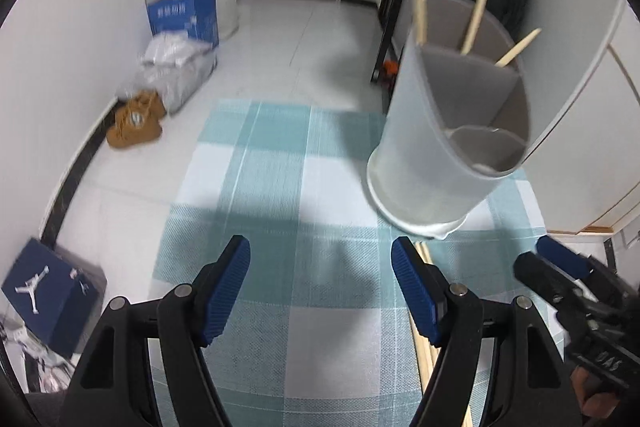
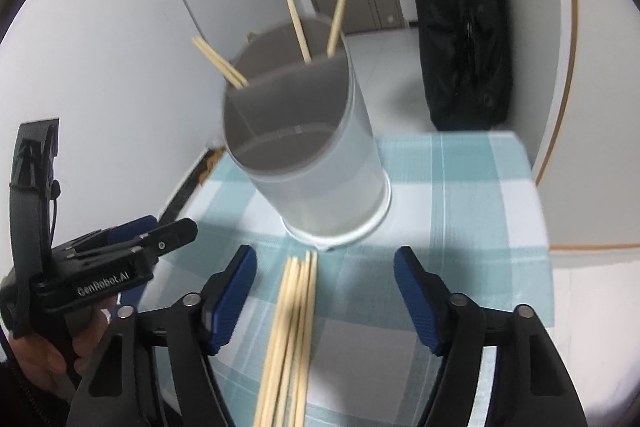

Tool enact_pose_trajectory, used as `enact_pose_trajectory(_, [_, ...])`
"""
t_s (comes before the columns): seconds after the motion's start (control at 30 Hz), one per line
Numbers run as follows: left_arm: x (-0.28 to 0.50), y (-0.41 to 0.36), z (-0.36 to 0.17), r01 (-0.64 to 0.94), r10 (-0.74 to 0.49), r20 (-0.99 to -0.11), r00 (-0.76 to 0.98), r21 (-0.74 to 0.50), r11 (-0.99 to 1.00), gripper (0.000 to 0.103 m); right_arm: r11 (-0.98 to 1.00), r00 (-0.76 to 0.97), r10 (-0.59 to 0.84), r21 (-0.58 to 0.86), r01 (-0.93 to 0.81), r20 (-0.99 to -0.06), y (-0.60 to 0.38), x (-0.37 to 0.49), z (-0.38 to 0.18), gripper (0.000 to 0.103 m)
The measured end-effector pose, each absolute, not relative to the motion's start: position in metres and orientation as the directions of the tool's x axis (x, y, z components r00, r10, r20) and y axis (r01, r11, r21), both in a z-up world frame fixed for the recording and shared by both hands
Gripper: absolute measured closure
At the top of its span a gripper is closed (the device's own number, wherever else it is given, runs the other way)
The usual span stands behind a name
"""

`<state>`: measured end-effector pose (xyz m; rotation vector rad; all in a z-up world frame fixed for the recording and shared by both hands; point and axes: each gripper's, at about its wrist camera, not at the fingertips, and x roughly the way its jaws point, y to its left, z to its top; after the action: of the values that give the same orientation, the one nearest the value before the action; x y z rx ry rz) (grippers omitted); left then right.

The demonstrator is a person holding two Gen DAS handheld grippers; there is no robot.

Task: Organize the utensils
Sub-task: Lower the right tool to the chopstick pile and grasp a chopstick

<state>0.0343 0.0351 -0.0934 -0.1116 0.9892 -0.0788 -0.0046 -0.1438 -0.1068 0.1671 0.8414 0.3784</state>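
While "GenRobot.AI" shows on left gripper (image 2: 132,247), both jaws spread, empty; chopsticks (image 2: 292,327) under right gripper (image 2: 325,291).

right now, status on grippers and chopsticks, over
Both hand-held grippers open, empty: left, right. Loose chopsticks flat on cloth between right's fingers, untouched. Holder just beyond, four sticks already in. Nothing in the way.

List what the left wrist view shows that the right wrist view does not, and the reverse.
Left wrist only: floor clutter, a blue carton, brown shoes, a shoe box.
Right wrist only: the full bundle of chopsticks lying between the open right gripper, plus the hand holding the left gripper.
Both: the divided holder with chopsticks standing in it, the checked cloth, the black bag, a door.
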Motion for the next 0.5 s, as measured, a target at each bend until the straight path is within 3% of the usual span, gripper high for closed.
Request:
enact_pose_trajectory(0.07, [0.039, 0.035, -0.098, 0.007, -0.102, -0.842, 0.529, -0.116, 0.993, 0.034, 0.924, 0.577, 0.382, 0.283, -0.257, -0.722, -0.140, 0.001, -0.116, 0.051])
enact_pose_trajectory(0.27, [0.043, 0.041, -0.112, -0.039, -0.026, -0.855, 0.518, -0.054, 0.998, 0.034, 0.921, 0.492, 0.365, 0.228, -0.316, -0.790, -0.117, 0.012, -0.145, 0.068])
enact_pose_trajectory(0.33, [0.046, 0.045, -0.120, -0.062, -0.032, -0.876, 0.481, -0.070, 0.996, 0.034, 0.923, 0.470, 0.345, 0.203, -0.326, -0.812, -0.112, 0.012, -0.154, 0.080])
enact_pose_trajectory(0.5, [0.050, 0.051, -0.124, -0.085, -0.070, -0.900, 0.430, -0.117, 0.989, 0.034, 0.928, 0.442, 0.322, 0.188, -0.322, -0.837, -0.107, 0.016, -0.162, 0.082])
